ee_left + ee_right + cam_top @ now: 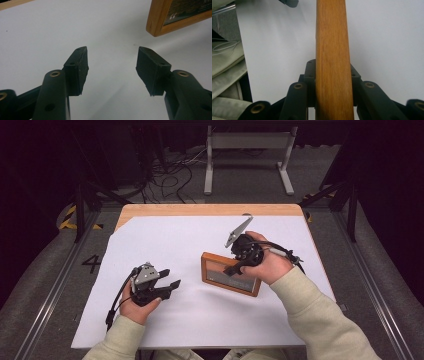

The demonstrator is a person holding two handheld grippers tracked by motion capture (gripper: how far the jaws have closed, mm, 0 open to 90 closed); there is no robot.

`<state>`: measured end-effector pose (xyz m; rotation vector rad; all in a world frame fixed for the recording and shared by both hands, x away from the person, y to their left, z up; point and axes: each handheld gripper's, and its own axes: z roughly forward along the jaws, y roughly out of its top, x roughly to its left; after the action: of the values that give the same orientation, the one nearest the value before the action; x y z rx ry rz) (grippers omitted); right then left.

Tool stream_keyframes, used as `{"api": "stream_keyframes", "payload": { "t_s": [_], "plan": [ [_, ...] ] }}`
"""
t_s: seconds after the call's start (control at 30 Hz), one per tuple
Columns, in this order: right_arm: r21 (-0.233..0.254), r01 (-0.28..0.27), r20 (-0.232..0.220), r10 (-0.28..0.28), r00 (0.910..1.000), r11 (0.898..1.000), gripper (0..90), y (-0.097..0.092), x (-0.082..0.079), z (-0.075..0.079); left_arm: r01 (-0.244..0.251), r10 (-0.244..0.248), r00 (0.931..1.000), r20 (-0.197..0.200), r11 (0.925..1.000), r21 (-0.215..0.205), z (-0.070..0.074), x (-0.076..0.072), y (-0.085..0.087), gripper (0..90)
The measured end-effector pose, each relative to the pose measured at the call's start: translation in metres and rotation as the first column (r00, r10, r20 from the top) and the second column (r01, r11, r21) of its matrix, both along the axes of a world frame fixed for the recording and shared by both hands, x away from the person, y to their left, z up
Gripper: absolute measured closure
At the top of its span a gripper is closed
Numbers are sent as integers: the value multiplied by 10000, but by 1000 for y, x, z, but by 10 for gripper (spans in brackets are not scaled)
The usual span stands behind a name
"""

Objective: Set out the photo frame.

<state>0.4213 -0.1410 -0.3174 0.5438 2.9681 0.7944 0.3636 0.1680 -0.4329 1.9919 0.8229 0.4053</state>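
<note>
From the high view, the right tool (235, 268) sits right of centre on the worktop, gripped in the person's right hand (272, 265), its jaws clamped on the right edge of the rectangular wooden picture frame with the dark insert (220, 272), and that frame is tipped up on the right side, its left edge low by the white paper sheet (165, 240) that covers the light wooden worktop (200, 210). Over on the left, nearer the person, the left tool (167, 286) rests in the left hand (135, 307), jaws apart with nothing between them, pointing right toward the frame but well apart from it. Both sleeves are pale cream. Beyond the far edge of the worktop, a grey metal stand (247, 157) and loose cables lie on the dark floor. Switching to the left gripper view: the two black jaws stand wide over bare white paper, holding nothing, and the corner of the wooden frame (160, 22) shows at the upper right, some way beyond the tips. Now the right gripper view: the wooden edge of the frame (333, 55) runs straight up the middle, pinched between the two jaws, which press on it from either side, with white paper behind and cream fabric at the left.
</note>
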Motion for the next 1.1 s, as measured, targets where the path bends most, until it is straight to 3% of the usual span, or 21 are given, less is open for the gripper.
{"api": "stream_keyframes", "payload": {
  "t_s": [0.13, 0.37, 0.47, 0.77, 1.1],
  "plan": [
    [23, -951, 142, 951, 9954, 9955, 709, 7, 13, -1, 50, -50, 10000, -45, 10000, 0, 0, 1, 1, 425],
    [-81, -1778, 259, 1780, 9837, 9840, 709, 14, 33, -6, 64, -64, 10000, -69, 10000, -62, -1, 2, 1, 422],
    [-333, -2314, 167, 2320, 9726, 9723, 709, 17, 43, -10, 138, -138, 9999, -42, 9999, -65, -1, 3, 2, 418],
    [-280, -2798, -237, 2792, 9599, 9596, 709, 14, 63, -29, 155, -157, 9998, -116, 9998, -135, -1, 4, 1, 414],
    [-357, -3036, -231, 3030, 9527, 9521, 708, 11, 71, -41, 178, -180, 9997, -149, 9997, -154, -1, 4, 1, 412]
  ]
}}
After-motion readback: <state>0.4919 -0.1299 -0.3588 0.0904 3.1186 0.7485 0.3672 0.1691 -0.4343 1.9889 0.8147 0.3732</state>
